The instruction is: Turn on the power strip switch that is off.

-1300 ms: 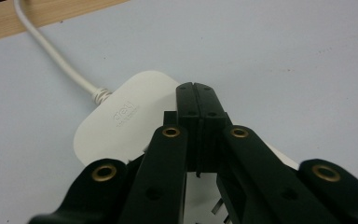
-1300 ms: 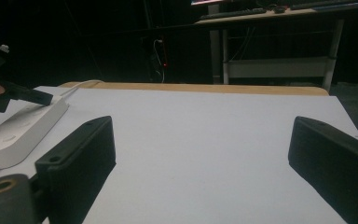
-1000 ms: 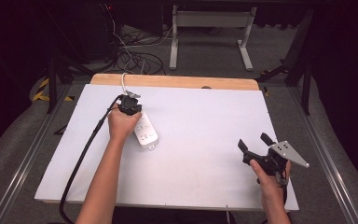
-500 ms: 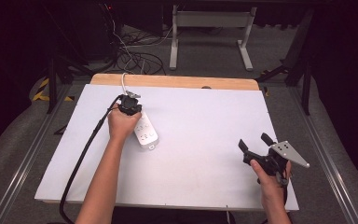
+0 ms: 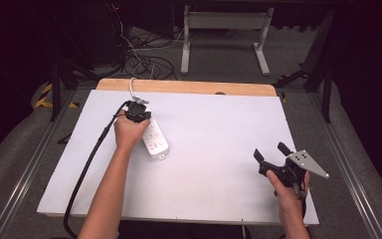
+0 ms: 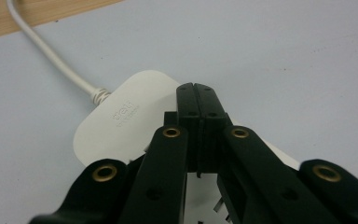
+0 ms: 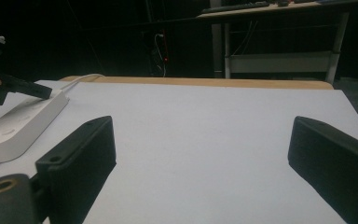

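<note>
- White power strip (image 5: 154, 141) lies on the left half of the white tabletop (image 5: 219, 149), its cord (image 5: 132, 86) running off the far wooden edge (image 5: 189, 87); the left gripper (image 5: 137, 110) rests on the strip's far end, near the cord.
- In the left gripper view the jaws stand pressed together with nothing between them, tips on the strip's casing (image 6: 121, 116), apparently pressing on it rather than grasping.
- Risk: the closed tips sit near the rounded end, so a push could skid them off the smooth plastic onto the tabletop.
- Risk: a downward push at one end may tip or swivel the light strip, since nothing pins the near end.
- Risk: if the aim is a switch, pressing beside it would do nothing; the jaws hide the contact point, so it cannot be told what lies under them.
- Risk: dragging the strip nearer could pull the cord taut against the far edge and jerk the strip askew.
- The right gripper (image 5: 273, 159) hovers at the near right, well apart from the strip, jaws spread wide and empty, too far away to steady anything quickly.
</note>
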{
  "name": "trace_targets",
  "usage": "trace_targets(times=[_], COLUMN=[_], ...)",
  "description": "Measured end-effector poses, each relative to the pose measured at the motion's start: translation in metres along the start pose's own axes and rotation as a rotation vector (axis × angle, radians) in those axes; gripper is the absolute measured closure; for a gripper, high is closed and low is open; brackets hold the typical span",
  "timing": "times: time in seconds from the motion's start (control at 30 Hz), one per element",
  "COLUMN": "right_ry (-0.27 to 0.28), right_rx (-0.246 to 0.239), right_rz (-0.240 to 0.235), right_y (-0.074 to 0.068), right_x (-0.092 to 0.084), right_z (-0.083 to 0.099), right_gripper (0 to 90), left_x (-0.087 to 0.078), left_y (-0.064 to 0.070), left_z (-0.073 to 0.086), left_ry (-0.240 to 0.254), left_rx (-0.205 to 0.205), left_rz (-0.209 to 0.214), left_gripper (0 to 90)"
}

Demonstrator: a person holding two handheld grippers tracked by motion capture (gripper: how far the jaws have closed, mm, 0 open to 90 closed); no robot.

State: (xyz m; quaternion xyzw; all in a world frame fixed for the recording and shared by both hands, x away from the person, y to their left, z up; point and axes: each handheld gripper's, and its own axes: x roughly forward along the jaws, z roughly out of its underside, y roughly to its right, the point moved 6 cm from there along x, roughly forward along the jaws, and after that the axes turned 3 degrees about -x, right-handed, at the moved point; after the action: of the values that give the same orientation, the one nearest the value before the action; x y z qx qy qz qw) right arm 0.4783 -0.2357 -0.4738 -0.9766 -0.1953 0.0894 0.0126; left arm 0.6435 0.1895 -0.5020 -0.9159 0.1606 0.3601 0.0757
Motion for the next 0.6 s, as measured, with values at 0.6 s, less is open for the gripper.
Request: trace_targets(times=[0.6], right_ry=[-0.006], right_rx=[-0.001], right_rz=[-0.003], right_y=[-0.0009], right_x=[0.0003], right_z=[0.0019], right_gripper=[8.3], left_x=[-0.0031], left_y=[-0.0012], left_z=[-0.001], left_ry=[0.053], left_rx=[-0.06], left_rz=[0.047], left_gripper=[90.0])
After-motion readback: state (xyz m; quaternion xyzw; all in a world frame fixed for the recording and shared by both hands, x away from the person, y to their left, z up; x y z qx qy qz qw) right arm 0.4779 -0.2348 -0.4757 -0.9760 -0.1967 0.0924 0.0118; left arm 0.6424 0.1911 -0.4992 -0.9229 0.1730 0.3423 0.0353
